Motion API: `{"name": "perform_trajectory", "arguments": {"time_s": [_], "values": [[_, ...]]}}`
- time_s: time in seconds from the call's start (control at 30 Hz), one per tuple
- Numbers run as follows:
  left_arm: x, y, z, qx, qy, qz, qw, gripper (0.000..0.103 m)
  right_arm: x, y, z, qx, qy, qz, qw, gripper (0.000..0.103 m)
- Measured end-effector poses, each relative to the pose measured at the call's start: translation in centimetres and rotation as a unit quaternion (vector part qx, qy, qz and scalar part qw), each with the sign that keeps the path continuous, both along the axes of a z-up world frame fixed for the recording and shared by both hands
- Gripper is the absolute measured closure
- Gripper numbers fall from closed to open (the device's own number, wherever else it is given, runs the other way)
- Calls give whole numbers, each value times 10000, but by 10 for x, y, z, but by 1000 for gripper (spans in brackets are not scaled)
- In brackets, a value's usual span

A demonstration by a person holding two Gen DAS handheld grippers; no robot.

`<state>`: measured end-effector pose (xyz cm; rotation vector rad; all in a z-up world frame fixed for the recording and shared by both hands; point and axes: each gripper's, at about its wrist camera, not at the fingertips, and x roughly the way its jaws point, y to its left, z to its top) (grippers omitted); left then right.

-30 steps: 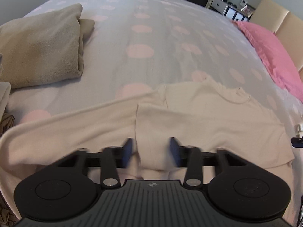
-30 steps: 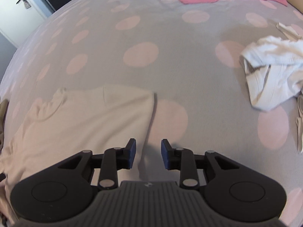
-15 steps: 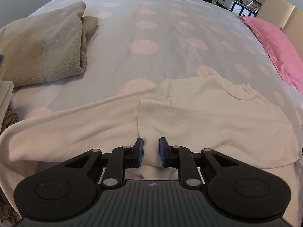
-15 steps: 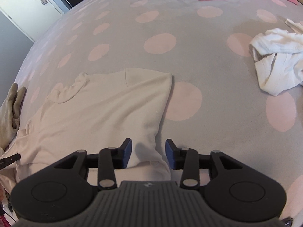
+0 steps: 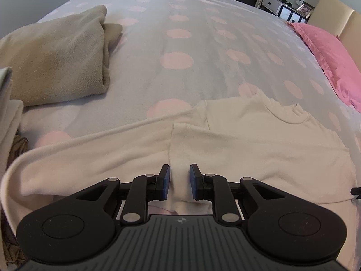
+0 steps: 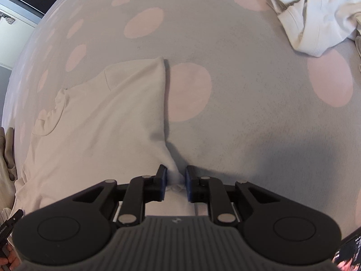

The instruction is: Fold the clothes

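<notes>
The left gripper [image 5: 179, 181], black with blue pads, points down at the near hem of the cream long-sleeved knit top [image 5: 248, 140] and its jaws are closed on a fold of this fabric, which stands up between the pads. The right gripper [image 6: 176, 181], of the same kind, is at the near right corner of the top [image 6: 101, 117]; its jaws are closing, a small bunch of the cream fabric is between them, and the pads seem to press on it already, though the view there is too close to be sure. The top lies flat on the grey bed cover with pink dots [image 5: 191, 45], at the near side of the bed, with its collar toward the far side. In the left wrist view one long sleeve goes out to the left and curves toward the near edge, while the right side of the top is folded in straight. To the far left on the bed cover is a folded beige fleece blanket [image 5: 58, 56], well apart from the top. At the far right lies a pink pillow [image 5: 331, 54], beside a beige headboard [image 5: 336, 15]. In the right wrist view a crumpled white garment [image 6: 315, 15] lies at the far right on the bed cover [image 6: 248, 90], well apart from the top.
</notes>
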<state>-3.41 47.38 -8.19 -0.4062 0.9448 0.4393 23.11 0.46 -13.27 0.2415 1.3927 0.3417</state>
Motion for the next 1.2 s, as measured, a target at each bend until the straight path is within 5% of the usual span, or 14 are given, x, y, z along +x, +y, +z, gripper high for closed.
{"name": "perform_trajectory", "arguments": {"time_s": [0.1,0.33,0.53,0.97,1.03,1.1,1.2], "values": [[-9,7,10,92,-47,83,9999,77,-5,7,13,-366,-256,160,9989,67],[-37,20,26,538,226,271,9979,67,-20,12,38,-982,-884,361,9906,65],[-66,14,27,893,896,500,9907,59,-34,8,50,-1167,-1135,571,9850,65],[-93,19,-20,159,1545,959,9832,47,-70,24,77,-1255,-1648,1125,9718,61],[-92,23,-27,44,1528,1052,9826,57,-76,24,79,-1298,-1754,1161,9690,61],[-92,25,-19,-9,1338,1038,9856,83,-81,24,81,-1313,-1811,1195,9673,61],[-92,24,2,75,978,1023,9899,96,-87,24,84,-1361,-1887,1269,9642,61]]}}
